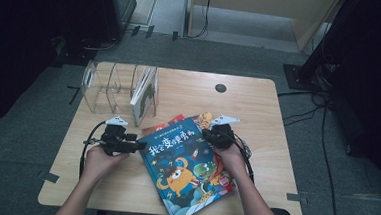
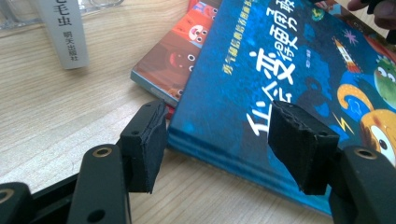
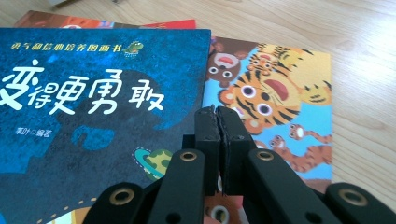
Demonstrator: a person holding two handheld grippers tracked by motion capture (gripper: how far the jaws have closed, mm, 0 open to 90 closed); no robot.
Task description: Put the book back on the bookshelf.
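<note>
A blue picture book [image 1: 187,165] with an orange monster on its cover tops a stack at the table's middle. A red book [image 2: 182,51] and a tiger book [image 3: 280,98] lie under it. My left gripper [image 1: 140,145] stands open at the blue book's left edge. In the left gripper view its jaws [image 2: 222,144] straddle the edge of the blue book [image 2: 289,70] without touching it. My right gripper [image 1: 210,134] rests at the stack's upper right corner. Its pads [image 3: 208,126] are pressed together, shut on nothing, over the blue book's [image 3: 93,116] right edge.
A clear acrylic book stand [image 1: 112,87] sits at the back left with a white book [image 1: 144,94] upright in its right slot; that book's spine [image 2: 65,32] is near the left gripper. A round cable hole [image 1: 220,88] lies at the back.
</note>
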